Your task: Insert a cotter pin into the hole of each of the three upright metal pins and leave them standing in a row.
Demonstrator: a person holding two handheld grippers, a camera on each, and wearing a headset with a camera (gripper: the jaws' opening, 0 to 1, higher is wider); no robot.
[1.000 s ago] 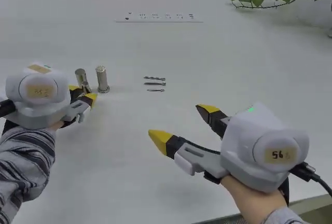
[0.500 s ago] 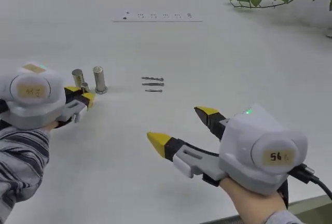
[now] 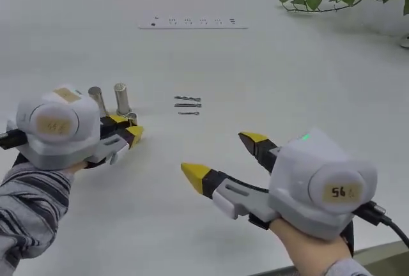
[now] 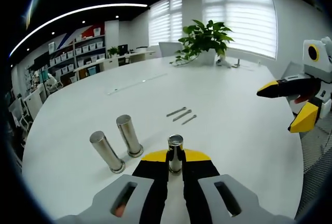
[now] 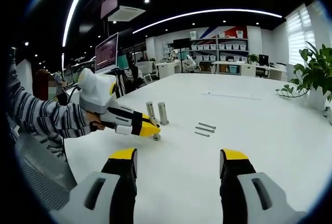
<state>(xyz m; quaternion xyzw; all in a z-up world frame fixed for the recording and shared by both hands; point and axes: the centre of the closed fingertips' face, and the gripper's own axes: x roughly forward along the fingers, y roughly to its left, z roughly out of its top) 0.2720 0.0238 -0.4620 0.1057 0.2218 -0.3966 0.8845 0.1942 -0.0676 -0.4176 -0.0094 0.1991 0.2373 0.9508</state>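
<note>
The left gripper [image 3: 130,130] is clenched on one upright metal pin [image 4: 175,150] near the two other metal pins [image 4: 128,135], the right gripper [image 3: 222,154] hangs released and empty, and three cotter pins [image 4: 181,114] lie loose on the white table [image 3: 268,78], so seemingly no insertion is done.

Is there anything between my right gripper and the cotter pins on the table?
Nothing visible. The right gripper, jaws open, faces the three cotter pins across bare table. The left gripper, shut on a metal pin, sits off to the left of that line, beside the two standing pins.
</note>
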